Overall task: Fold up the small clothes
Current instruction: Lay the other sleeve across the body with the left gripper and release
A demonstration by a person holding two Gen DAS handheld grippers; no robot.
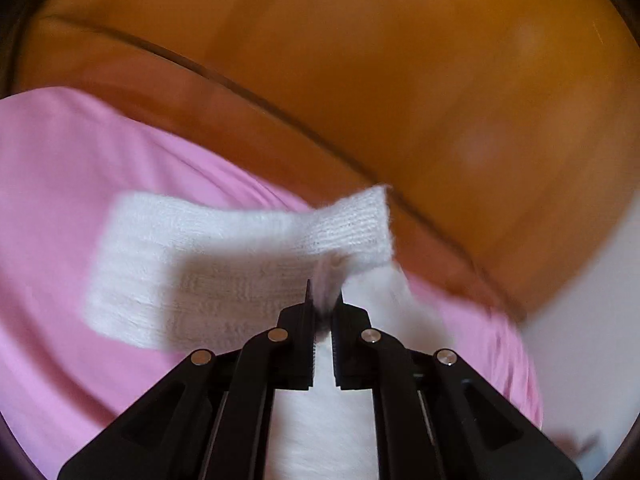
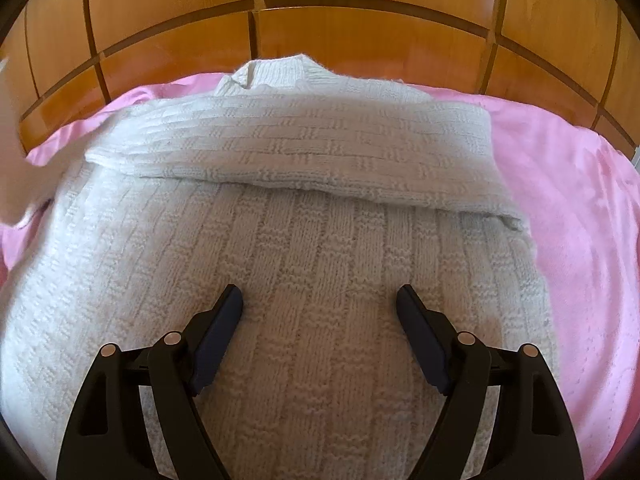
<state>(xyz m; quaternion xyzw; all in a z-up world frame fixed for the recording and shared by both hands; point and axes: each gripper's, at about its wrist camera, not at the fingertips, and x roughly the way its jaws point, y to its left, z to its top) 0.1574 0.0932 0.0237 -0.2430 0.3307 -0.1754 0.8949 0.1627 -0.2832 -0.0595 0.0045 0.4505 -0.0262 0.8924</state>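
A small white knitted sweater [image 2: 280, 240] lies flat on a pink sheet [image 2: 580, 220]. One sleeve [image 2: 300, 148] is folded across its chest. My right gripper [image 2: 320, 300] is open and empty, low over the sweater's lower body. My left gripper [image 1: 325, 300] is shut on a pinch of the other white sleeve [image 1: 224, 256] and holds it lifted over the pink sheet [image 1: 60, 184]. The sleeve's cuff end [image 1: 360, 224] sticks out past the fingers. The left wrist view is blurred by motion.
A glossy wooden headboard [image 2: 360, 32] with dark inlay lines stands close behind the sheet, and shows in the left wrist view [image 1: 400, 60] too. A pale blurred shape [image 2: 8, 160] sits at the left edge of the right wrist view.
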